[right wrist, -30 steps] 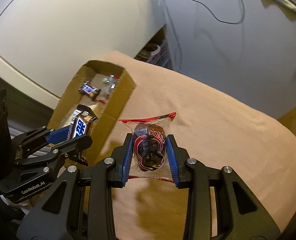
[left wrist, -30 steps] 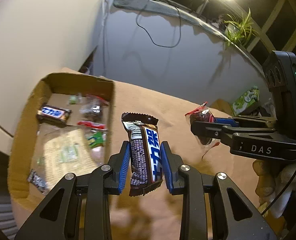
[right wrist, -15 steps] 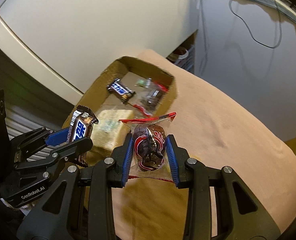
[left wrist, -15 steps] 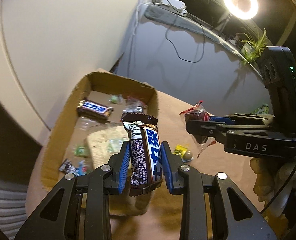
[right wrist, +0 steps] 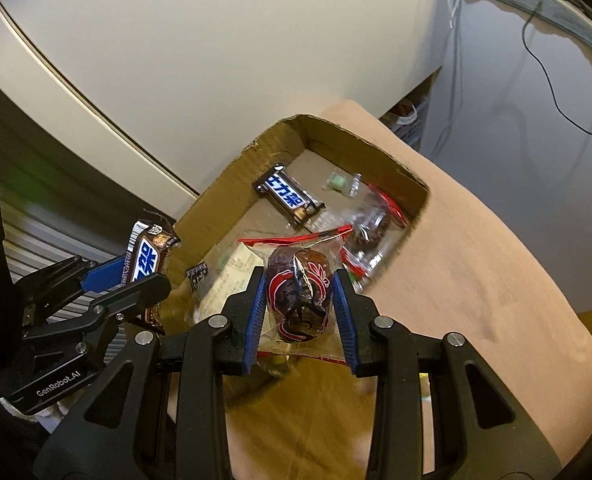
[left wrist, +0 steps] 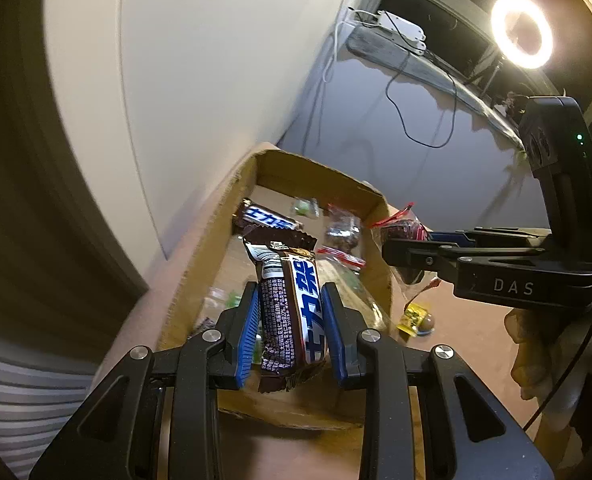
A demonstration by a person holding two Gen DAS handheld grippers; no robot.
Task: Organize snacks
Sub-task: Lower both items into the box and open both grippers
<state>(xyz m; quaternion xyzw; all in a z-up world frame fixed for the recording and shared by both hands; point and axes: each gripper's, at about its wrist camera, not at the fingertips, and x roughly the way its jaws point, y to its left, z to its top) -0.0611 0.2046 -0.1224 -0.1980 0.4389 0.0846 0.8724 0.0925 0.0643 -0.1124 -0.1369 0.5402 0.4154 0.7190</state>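
Observation:
My left gripper is shut on a brown, blue and white chocolate bar and holds it upright over the near end of the open cardboard box. My right gripper is shut on a clear, red-edged packet with a dark date-like snack, held over the box's near right edge. The right gripper shows in the left wrist view, the left gripper in the right wrist view. Inside the box lie a matching chocolate bar, a green candy and clear packets.
The box stands on a tan cloth-covered table near its left edge. A yellow-green wrapped sweet lies on the cloth right of the box. A white wall, hanging cables and a ring light are behind.
Both grippers have moved toward the box with their snacks still held. The box now lies directly under and ahead of both, nearer the centre of each view.

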